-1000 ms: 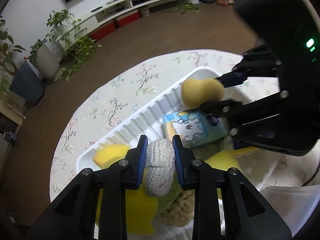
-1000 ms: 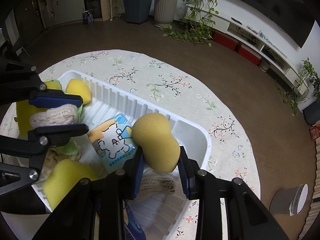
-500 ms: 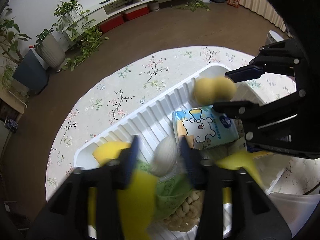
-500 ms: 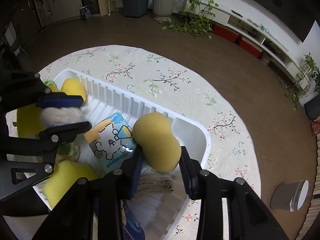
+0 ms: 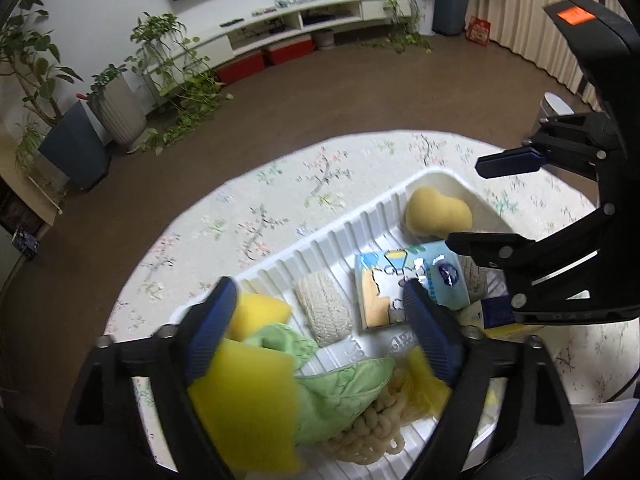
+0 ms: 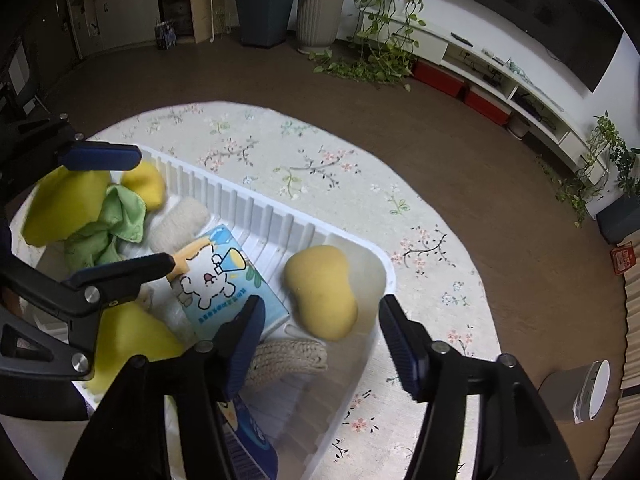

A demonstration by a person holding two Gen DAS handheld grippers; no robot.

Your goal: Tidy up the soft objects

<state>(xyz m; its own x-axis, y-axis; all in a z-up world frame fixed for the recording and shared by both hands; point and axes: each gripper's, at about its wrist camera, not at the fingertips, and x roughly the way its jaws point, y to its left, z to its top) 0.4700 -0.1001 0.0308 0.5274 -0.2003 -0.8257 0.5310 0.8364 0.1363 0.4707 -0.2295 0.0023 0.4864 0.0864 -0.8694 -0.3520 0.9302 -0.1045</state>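
Right wrist: sponge [image 6: 322,292] inside white tray [image 6: 276,222]

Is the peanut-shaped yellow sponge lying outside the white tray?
No, the peanut-shaped yellow sponge lies inside the white tray, near its corner.

Home living room, low white media shelf [image 5: 296,24], wall television [image 6: 532,4], potted plants [image 5: 116,104], curtains [image 5: 532,4]
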